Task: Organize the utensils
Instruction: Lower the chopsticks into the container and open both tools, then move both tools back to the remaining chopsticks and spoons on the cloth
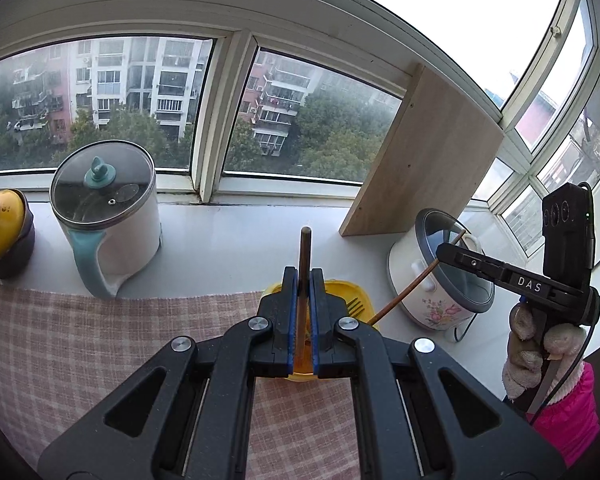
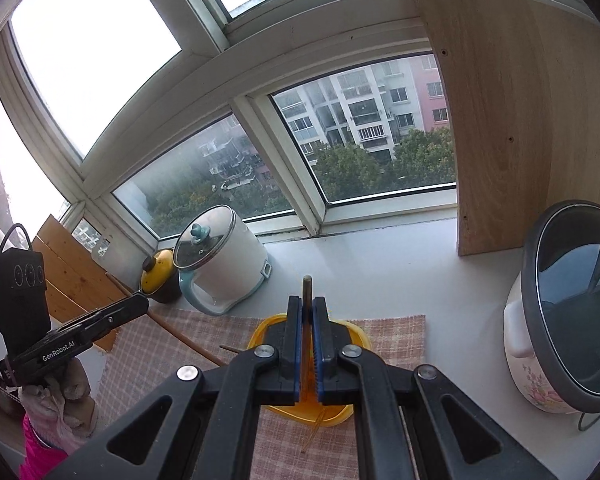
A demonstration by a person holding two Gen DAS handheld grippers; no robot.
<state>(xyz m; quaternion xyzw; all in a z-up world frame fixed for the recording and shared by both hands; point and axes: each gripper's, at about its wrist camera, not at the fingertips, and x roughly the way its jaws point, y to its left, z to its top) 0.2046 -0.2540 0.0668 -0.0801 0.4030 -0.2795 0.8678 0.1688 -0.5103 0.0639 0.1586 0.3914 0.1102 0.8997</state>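
Yellow plastic container (image 1: 342,294) sits on a pink checked cloth (image 1: 100,340) laid over the white windowsill counter (image 1: 236,236), directly below both tools. A fork (image 1: 354,304) lies inside it, tines visible in the left wrist view.

Left gripper (image 1: 304,280): jaws together, clamped on a single brown chopstick (image 1: 305,252). Its blunt end sticks up past the blue pads; the thin end runs down between them toward the container.

Right gripper (image 2: 307,308): jaws together, clamped on a second chopstick (image 2: 307,286), held the same way above the container (image 2: 260,332). From the left wrist view this stick shows slanting down-left from the right tool's tip toward the container rim.

Both tools are held by gloved hands; the right hand (image 1: 536,344) shows a pink sleeve (image 1: 572,420).

Surroundings: white electric pot with teal handle and glass lid (image 1: 106,212) at the back left, with a small yellow-lidded dark pot (image 1: 4,232) just beside it. White floral rice cooker (image 1: 440,276) stands to the right, a wooden board (image 1: 424,156) leaning against the window behind it.
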